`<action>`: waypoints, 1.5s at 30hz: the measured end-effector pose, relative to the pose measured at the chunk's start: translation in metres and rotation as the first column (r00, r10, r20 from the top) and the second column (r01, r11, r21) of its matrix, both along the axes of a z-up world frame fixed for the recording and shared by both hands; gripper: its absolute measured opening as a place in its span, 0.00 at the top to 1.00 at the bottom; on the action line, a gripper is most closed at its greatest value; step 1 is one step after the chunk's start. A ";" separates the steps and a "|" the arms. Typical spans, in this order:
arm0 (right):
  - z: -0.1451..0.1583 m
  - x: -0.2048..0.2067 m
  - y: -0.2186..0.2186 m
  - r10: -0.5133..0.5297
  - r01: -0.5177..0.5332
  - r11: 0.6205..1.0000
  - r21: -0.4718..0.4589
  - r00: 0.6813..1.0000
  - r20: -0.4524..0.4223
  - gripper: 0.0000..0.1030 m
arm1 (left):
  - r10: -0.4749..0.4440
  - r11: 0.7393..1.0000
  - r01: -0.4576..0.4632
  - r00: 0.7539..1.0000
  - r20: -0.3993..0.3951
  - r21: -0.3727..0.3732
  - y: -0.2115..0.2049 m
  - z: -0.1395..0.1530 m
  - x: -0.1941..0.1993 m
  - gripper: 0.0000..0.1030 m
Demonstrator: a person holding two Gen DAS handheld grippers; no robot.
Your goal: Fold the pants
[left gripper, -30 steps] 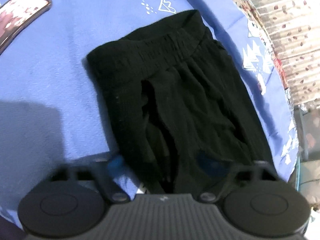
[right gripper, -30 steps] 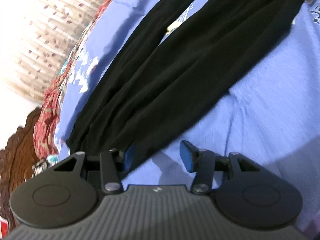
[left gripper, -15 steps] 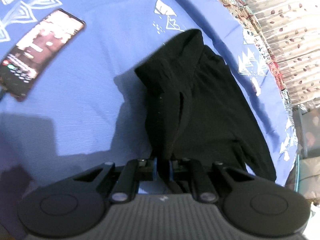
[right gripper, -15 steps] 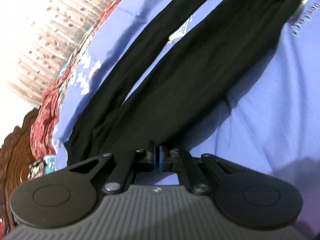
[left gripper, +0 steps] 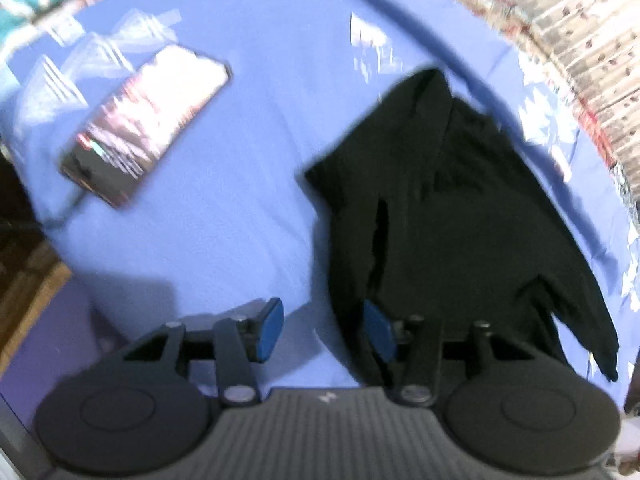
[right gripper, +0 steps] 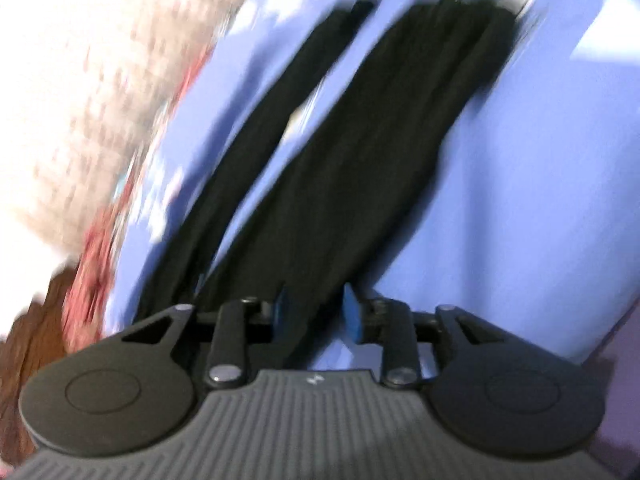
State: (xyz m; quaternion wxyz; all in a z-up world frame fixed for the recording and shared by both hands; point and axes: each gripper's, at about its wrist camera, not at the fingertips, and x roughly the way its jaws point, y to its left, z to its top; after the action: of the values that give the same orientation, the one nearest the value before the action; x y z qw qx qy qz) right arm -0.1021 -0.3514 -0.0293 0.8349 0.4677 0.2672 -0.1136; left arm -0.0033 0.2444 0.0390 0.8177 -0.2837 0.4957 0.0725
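Left wrist view first: my left gripper [left gripper: 324, 330] hangs over the blue blanket [left gripper: 224, 208], and its jaws have just been opening. They stand apart now, one blue pad over bare blanket, the other right at the near edge of the black pants [left gripper: 448, 208]. I see no cloth pinched between them. The pants lie bunched on the blanket to the right of centre, waist end doubled over itself with a dark slit running down the fold. A phone [left gripper: 144, 128] with a lit screen lies well apart from them, up on the left, with a cable trailing from its near end. Everything is a bit smeared, so I can't read finer detail.

Over to the right wrist view, and it is badly blurred. My right gripper [right gripper: 316, 312] sits low at the leg end of the pants [right gripper: 360, 184], its jaws having just been opening as well. Black fabric runs into the gap between the blue pads; I can't tell for sure whether the pads touch it, but they look parted with the cloth loose between them. From here two long black legs stretch away across the blanket [right gripper: 540, 184], a strip of blue showing between them. A pale patterned curtain [right gripper: 100, 92] fills the left side.
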 end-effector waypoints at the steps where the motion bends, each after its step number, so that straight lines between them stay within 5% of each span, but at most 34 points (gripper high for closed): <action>1: 0.004 -0.008 -0.019 -0.076 0.076 0.997 -0.029 0.997 0.001 0.65 | 0.010 1.000 -0.010 1.000 0.016 0.021 0.002 0.009 -0.004 0.56; 4: 0.011 -0.017 -0.062 -0.223 0.223 0.968 -0.113 0.975 0.013 0.61 | -0.004 0.999 0.001 0.999 0.051 0.047 -0.008 0.023 -0.004 0.56; 6: 0.012 -0.013 -0.084 -0.310 0.307 0.936 -0.170 0.951 0.009 0.48 | -0.052 0.997 0.047 0.996 0.073 0.061 -0.026 0.029 0.004 0.56; 10: -0.002 0.011 -0.107 -0.323 0.318 0.933 -0.168 0.946 -0.005 0.46 | -0.183 0.982 0.179 0.982 0.058 0.065 -0.079 0.023 0.032 0.56; 11: -0.007 0.021 -0.108 -0.322 0.314 0.936 -0.161 0.947 -0.025 0.53 | -0.207 0.977 0.204 0.977 0.049 0.063 -0.092 0.019 0.040 0.56; 12: -0.012 0.026 -0.110 -0.325 0.316 0.936 -0.155 0.945 -0.041 0.81 | -0.231 0.971 0.229 0.972 0.039 0.063 -0.106 0.015 0.046 0.56; 13: -0.014 0.027 -0.110 -0.333 0.321 0.933 -0.165 0.942 -0.051 0.88 | -0.255 0.966 0.252 0.967 0.030 0.063 -0.118 0.012 0.052 0.56; 19: 0.004 -0.019 -0.108 -0.448 0.429 0.857 -0.284 0.894 0.000 0.88 | -0.374 0.925 0.371 0.927 0.016 0.084 -0.167 0.009 0.078 0.56; 22: -0.007 -0.014 -0.108 -0.398 0.349 0.880 -0.322 0.912 -0.098 0.81 | -0.410 0.905 0.405 0.912 0.010 0.129 -0.175 0.014 0.094 0.56; 24: -0.002 -0.025 -0.111 -0.437 0.381 0.858 -0.344 0.894 -0.101 0.59 | -0.436 0.885 0.425 0.900 0.017 0.193 -0.172 0.025 0.104 0.55; 25: 0.005 -0.033 -0.114 -0.508 0.446 0.818 -0.365 0.857 -0.090 0.48 | -0.451 0.868 0.432 0.892 0.025 0.244 -0.172 0.035 0.111 0.55; 27: 0.021 -0.043 -0.120 -0.592 0.532 0.754 -0.384 0.805 -0.047 0.49 | -0.483 0.816 0.434 0.875 0.039 0.382 -0.166 0.051 0.130 0.54; 28: 0.033 -0.042 -0.125 -0.586 0.537 0.751 -0.384 0.810 -0.012 0.49 | -0.497 0.788 0.430 0.867 0.042 0.440 -0.164 0.057 0.140 0.54; 32: 0.077 0.007 -0.136 -0.435 0.418 0.820 -0.390 0.899 0.049 0.48 | -0.600 0.589 0.428 0.800 0.016 0.686 -0.173 0.065 0.190 0.46; 35: 0.093 0.075 -0.141 -0.310 0.313 0.896 -0.314 0.949 0.062 0.46 | -0.654 0.438 0.428 0.755 -0.047 0.790 -0.189 0.049 0.229 0.45; 37: 0.094 0.132 -0.144 -0.219 0.220 0.941 -0.256 0.975 0.032 0.46 | -0.675 0.368 0.436 0.733 -0.087 0.821 -0.198 0.034 0.254 0.45; 42: 0.078 0.260 -0.149 -0.138 0.110 0.971 -0.213 0.983 -0.120 0.44 | -0.739 0.309 0.517 0.659 -0.141 0.798 -0.221 -0.002 0.298 0.45; 45: 0.067 0.314 -0.162 -0.185 0.147 0.969 -0.198 0.964 -0.189 0.41 | -0.742 0.289 0.543 0.647 -0.174 0.788 -0.228 -0.026 0.315 0.44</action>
State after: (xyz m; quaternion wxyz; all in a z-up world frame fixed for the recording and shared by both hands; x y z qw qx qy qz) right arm 0.2123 -0.5131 0.0374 0.8295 0.3958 0.3003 -0.2551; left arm 0.3115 0.0159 0.0135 0.8596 0.3250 0.3842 -0.0881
